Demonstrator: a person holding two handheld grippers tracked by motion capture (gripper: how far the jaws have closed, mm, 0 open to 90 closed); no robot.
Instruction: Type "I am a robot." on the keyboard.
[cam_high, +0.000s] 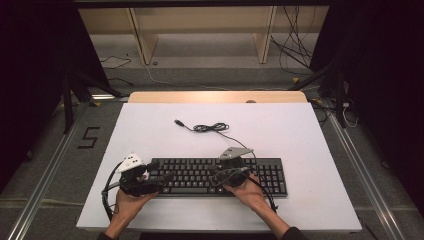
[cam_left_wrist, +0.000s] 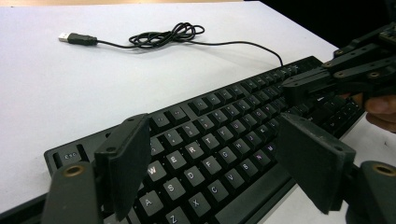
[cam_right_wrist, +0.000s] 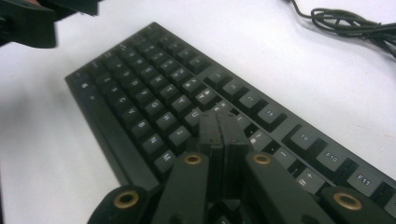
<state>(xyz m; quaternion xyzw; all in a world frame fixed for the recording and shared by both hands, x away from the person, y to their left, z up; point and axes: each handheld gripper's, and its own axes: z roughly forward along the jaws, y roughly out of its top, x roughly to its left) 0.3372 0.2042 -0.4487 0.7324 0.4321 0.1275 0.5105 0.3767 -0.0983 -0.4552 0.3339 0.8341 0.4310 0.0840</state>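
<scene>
A black keyboard (cam_high: 267, 174) lies across the near half of the white table (cam_high: 165, 130). Its thin cable (cam_high: 210, 128) curls behind it and ends in a USB plug (cam_high: 178, 122). My left gripper (cam_high: 165, 180) hovers over the keyboard's left end, jaws wide open above the letter keys (cam_left_wrist: 212, 137) with nothing between them. My right gripper (cam_high: 212, 176) is over the middle of the keyboard and is shut. Its joined tips (cam_right_wrist: 219, 116) point down at the upper letter rows, and I cannot tell whether they touch a key. The right gripper (cam_left_wrist: 292, 86) also appears beyond the left jaws.
The cable coil (cam_left_wrist: 163, 36) and plug (cam_left_wrist: 77, 38) lie on bare table behind the keyboard (cam_left_wrist: 243, 93). A wooden strip (cam_high: 215, 96) runs along the table's far edge. Beyond it are shelf legs and loose wires on the floor (cam_high: 295, 55). The table's front edge is close under both hands.
</scene>
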